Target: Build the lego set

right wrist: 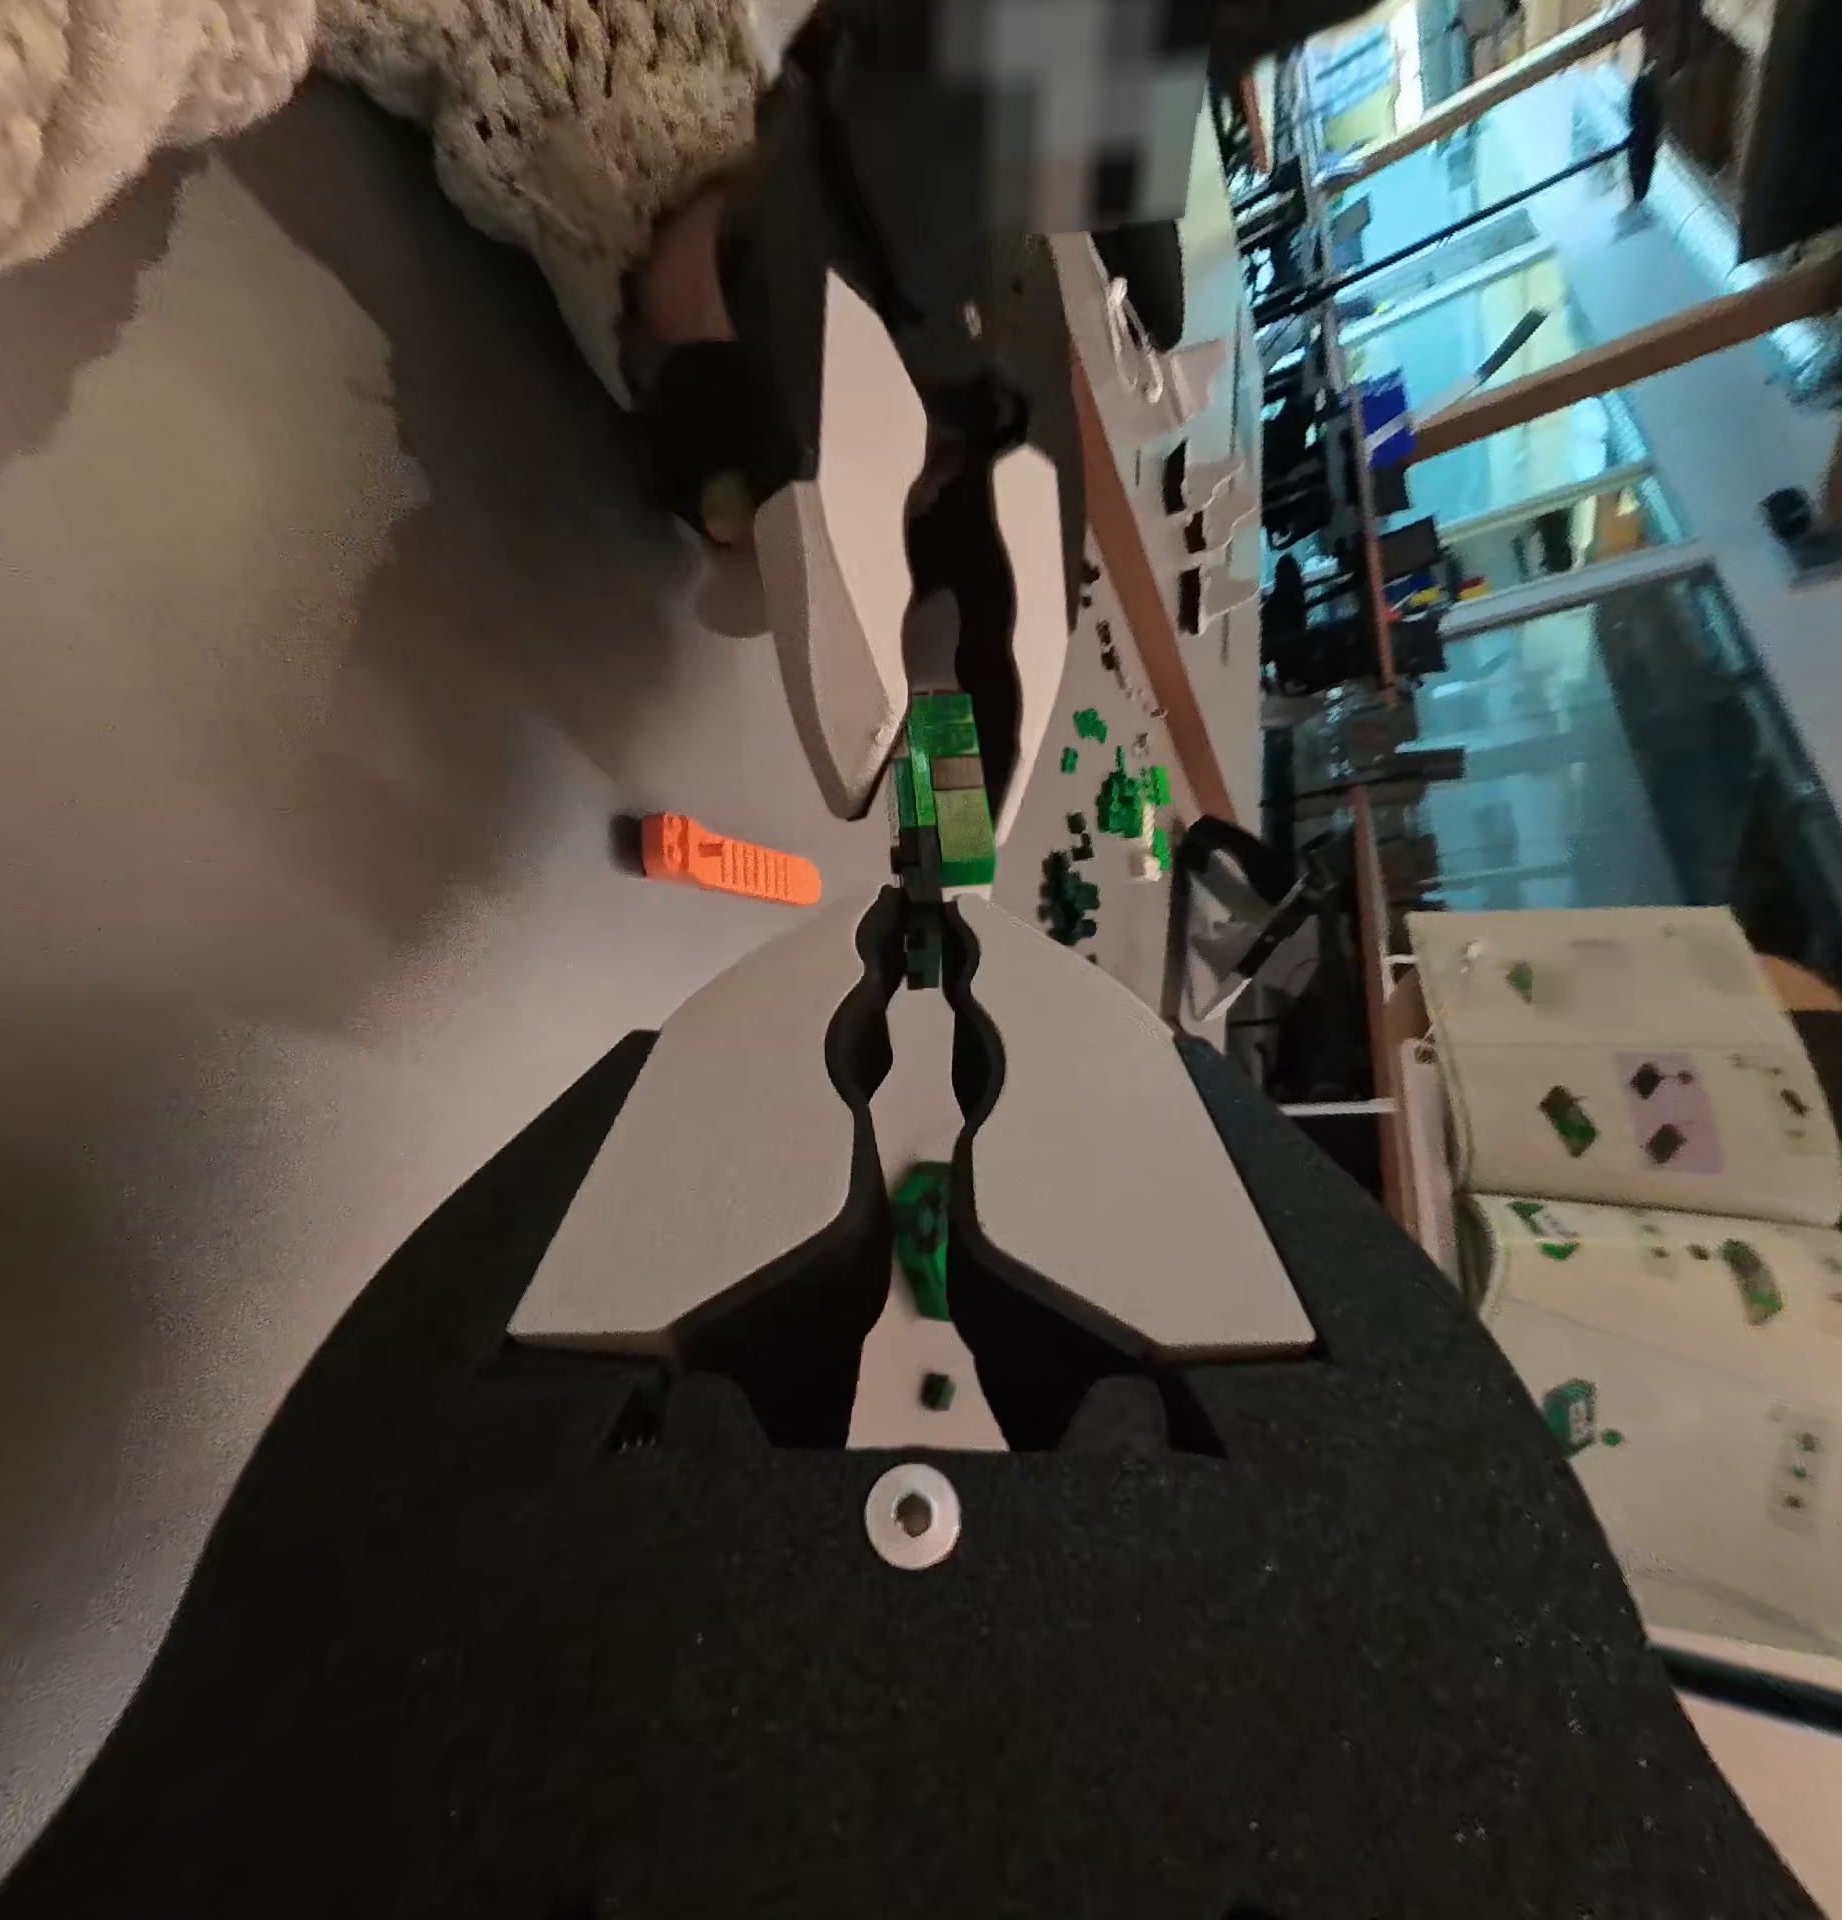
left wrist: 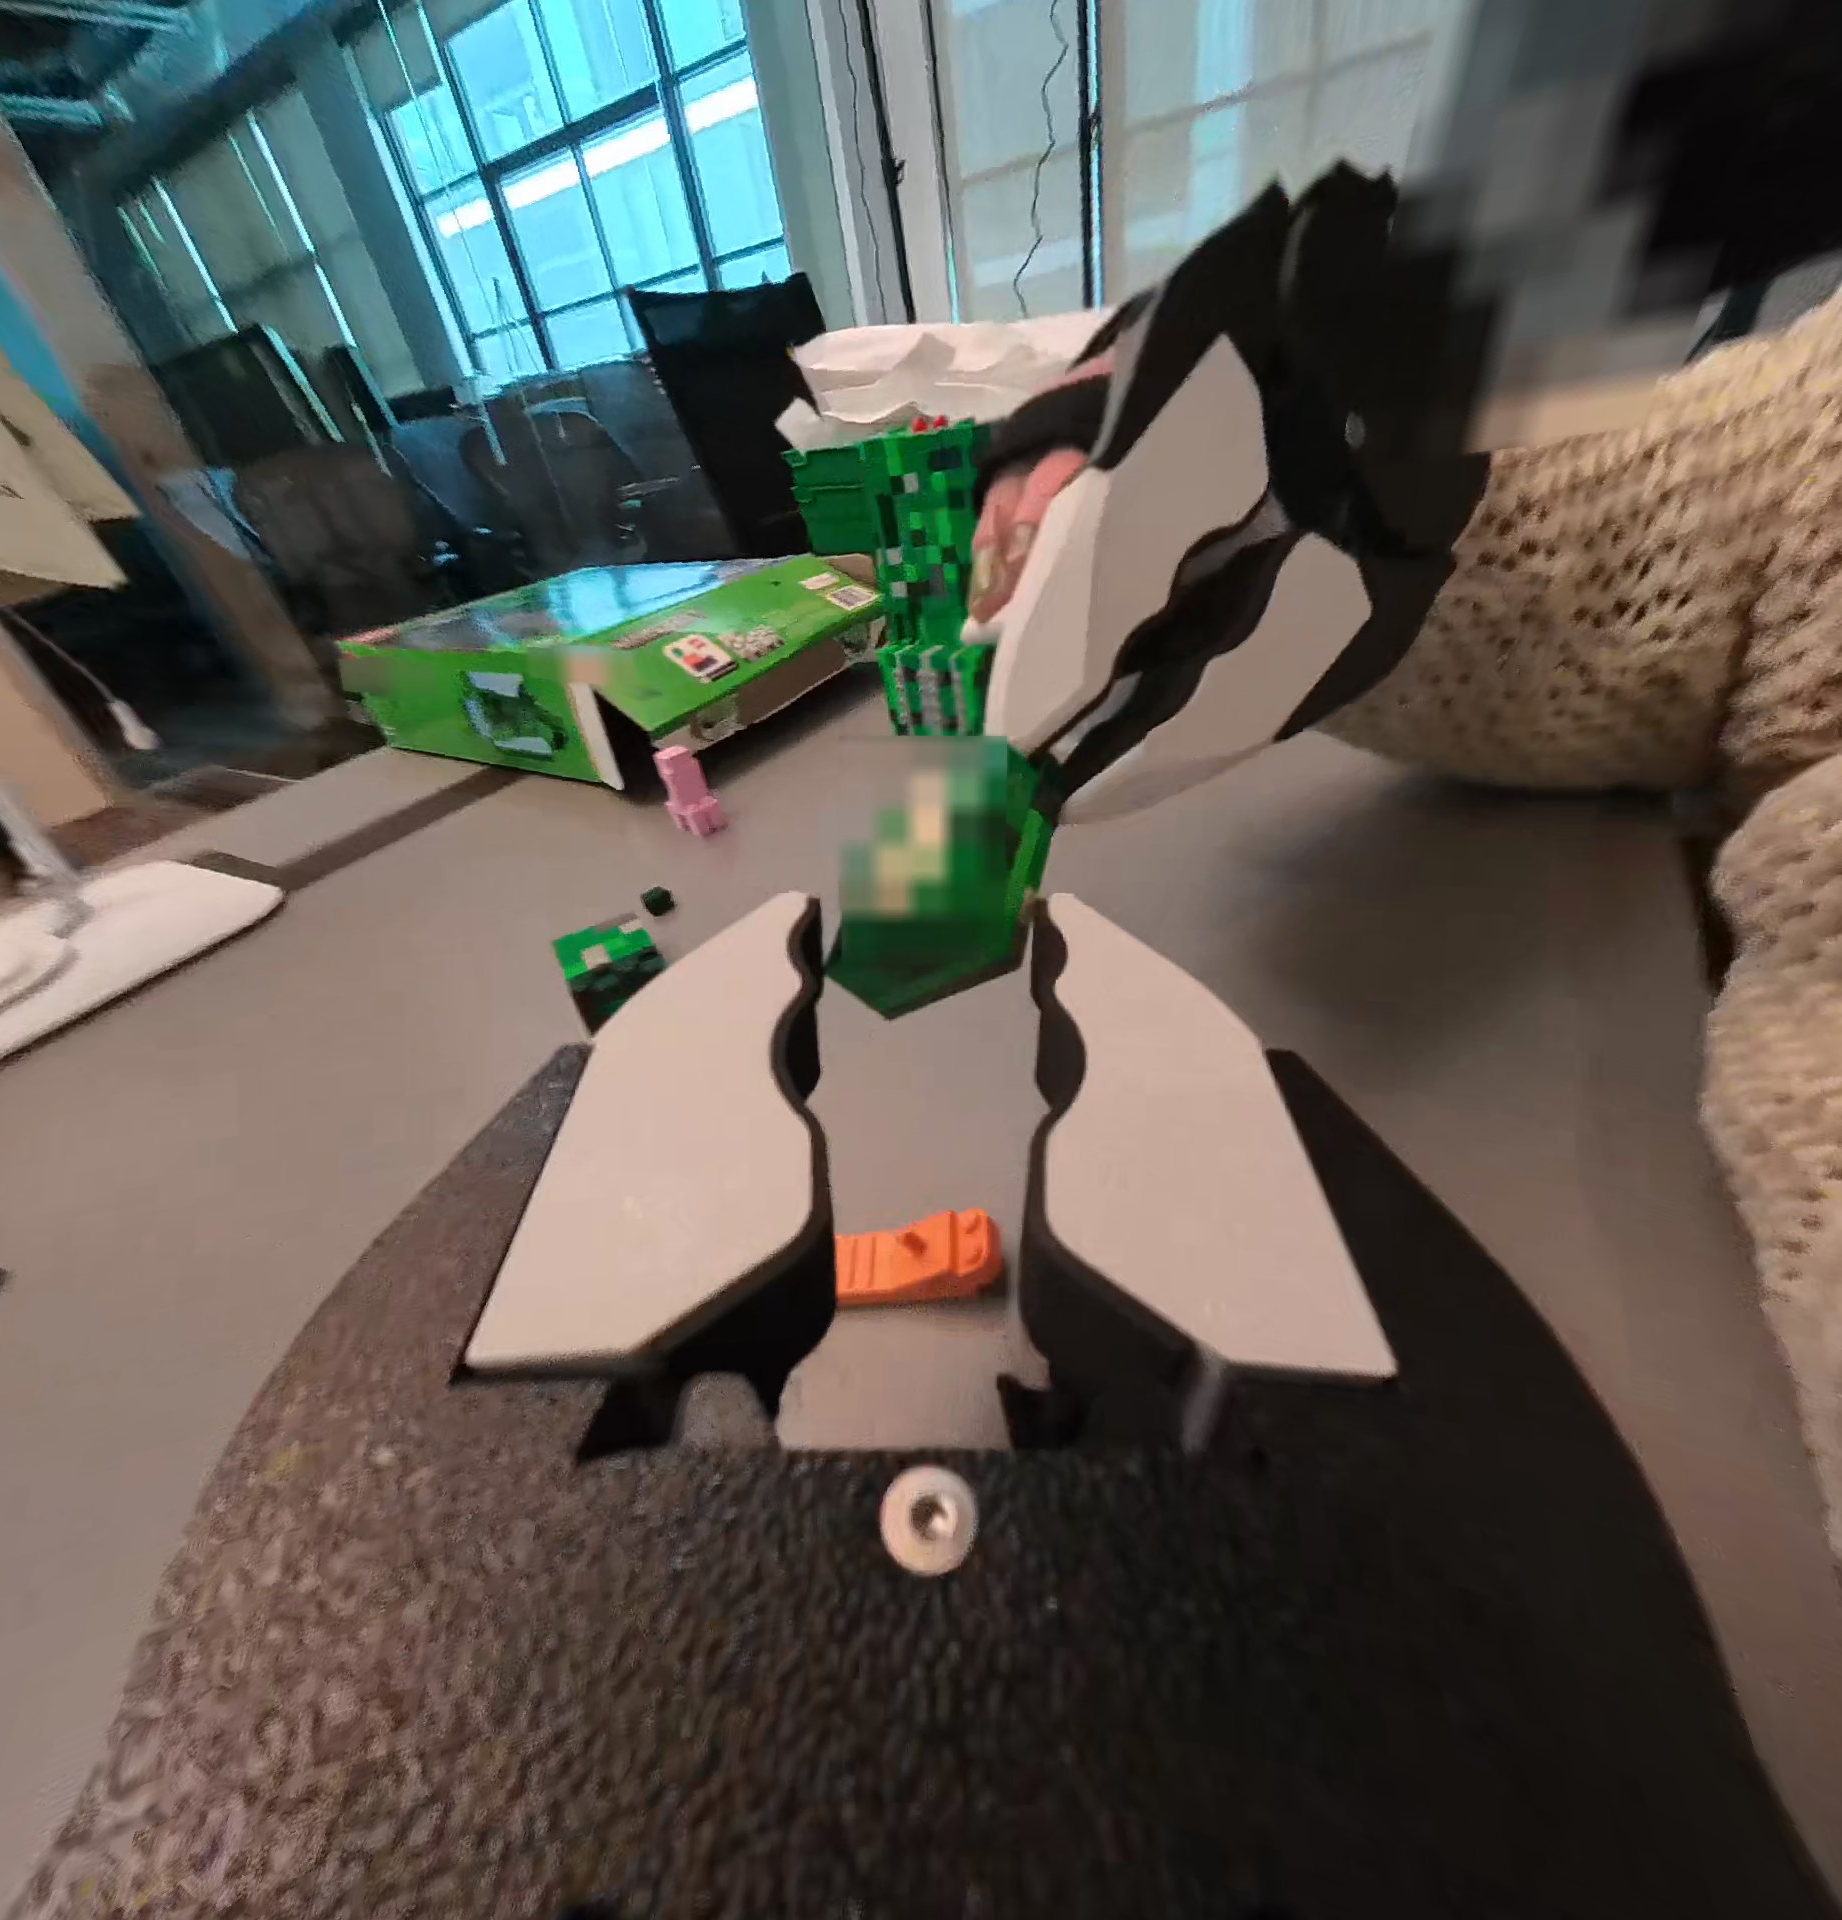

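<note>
My left gripper [left wrist: 927,930] is shut on a green lego block [left wrist: 938,966] and holds it above the grey table [left wrist: 273,1091]. My right gripper [right wrist: 922,920] is shut on a small dark green piece [right wrist: 922,940] that touches the block's edge [right wrist: 948,800]. In the left wrist view the right gripper [left wrist: 1052,795] comes in from the upper right and meets the block's far side. In the right wrist view the left gripper [right wrist: 927,800] comes in from above. A tall green pixel-patterned lego build [left wrist: 917,520] stands behind.
An orange brick separator [left wrist: 917,1257] lies on the table under the grippers. A green set box [left wrist: 605,665], a pink figure [left wrist: 693,795] and a small green sub-assembly [left wrist: 605,961] lie to the left. Loose green pieces [right wrist: 1114,810] and an open instruction booklet [right wrist: 1623,1143] are nearby. My left and right fingertips are right by each other.
</note>
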Motion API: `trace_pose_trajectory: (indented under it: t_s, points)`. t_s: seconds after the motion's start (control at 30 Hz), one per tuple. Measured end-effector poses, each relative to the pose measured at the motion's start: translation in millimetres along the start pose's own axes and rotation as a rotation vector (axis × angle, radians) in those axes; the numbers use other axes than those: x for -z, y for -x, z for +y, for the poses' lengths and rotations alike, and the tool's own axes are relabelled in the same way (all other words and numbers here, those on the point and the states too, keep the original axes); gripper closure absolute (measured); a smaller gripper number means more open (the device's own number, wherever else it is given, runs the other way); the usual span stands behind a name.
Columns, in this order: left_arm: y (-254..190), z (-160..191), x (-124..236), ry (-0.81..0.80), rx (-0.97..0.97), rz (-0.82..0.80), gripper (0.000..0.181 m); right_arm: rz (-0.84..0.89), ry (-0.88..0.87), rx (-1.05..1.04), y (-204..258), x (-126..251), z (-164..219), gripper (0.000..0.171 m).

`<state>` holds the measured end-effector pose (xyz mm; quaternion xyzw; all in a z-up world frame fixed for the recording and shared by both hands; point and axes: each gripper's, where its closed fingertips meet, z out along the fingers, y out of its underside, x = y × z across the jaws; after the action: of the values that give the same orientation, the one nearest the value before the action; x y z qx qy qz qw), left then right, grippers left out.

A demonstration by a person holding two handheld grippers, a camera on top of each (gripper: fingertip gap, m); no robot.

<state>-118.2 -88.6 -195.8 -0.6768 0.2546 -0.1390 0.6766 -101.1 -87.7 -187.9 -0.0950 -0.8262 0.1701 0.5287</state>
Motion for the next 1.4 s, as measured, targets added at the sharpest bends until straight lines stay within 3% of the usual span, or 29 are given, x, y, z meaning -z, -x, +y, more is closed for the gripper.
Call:
trace_pose_trajectory:
  t_s: [0.17, 0.3, 0.37, 0.43, 0.5, 0.57, 0.8, 0.9, 1.0, 1.17, 1.4]
  points:
    - [-3.6, -3.4, 1.2, -0.025, 0.147, 0.08, 0.142, 0.008, -0.046, 0.006, -2.1, 1.8, -7.1, 0.165]
    - [2.2, -2.4, 1.7, -0.02, 0.17, 0.051, 0.143, 0.04, -0.075, -0.087, -9.6, 1.2, -4.4, 0.163]
    - [9.6, 1.2, 1.8, 0.0, 0.173, 0.01, 0.144, 0.034, -0.018, -0.284, -17.9, -0.7, 26.0, 0.148]
    - [14.0, 0.7, 3.1, -0.009, 0.185, -0.012, 0.144, 0.041, 0.124, -0.592, -25.0, -4.6, 83.9, 0.141]
    - [16.4, -0.4, 4.3, -0.021, 0.196, -0.022, 0.143, 0.007, 0.242, -0.827, -19.5, -6.5, 133.9, 0.14]
    - [16.9, -0.5, 4.5, -0.022, 0.203, -0.021, 0.143, -0.017, 0.302, -0.91, -15.7, -8.2, 165.0, 0.146]
    - [14.9, 1.2, 2.7, -0.005, 0.197, -0.006, 0.143, -0.294, 0.613, -0.909, -14.1, -16.3, 209.1, 0.154]
    - [13.9, 1.8, 2.1, 0.002, 0.189, -0.003, 0.143, -0.463, 0.757, -0.975, -19.5, -19.0, 216.9, 0.169]
    - [12.8, 2.3, 1.5, 0.009, 0.182, 0.002, 0.143, -0.616, 0.892, -1.012, -27.9, -21.8, 219.2, 0.154]
    - [10.6, 3.3, 0.5, 0.021, 0.169, 0.01, 0.143, -0.819, 1.113, -0.945, -23.1, -29.1, 220.3, 0.157]
    - [8.5, 4.2, -0.5, 0.032, 0.151, 0.016, 0.143, -0.953, 1.327, -0.766, -14.0, -29.3, 223.9, 0.156]
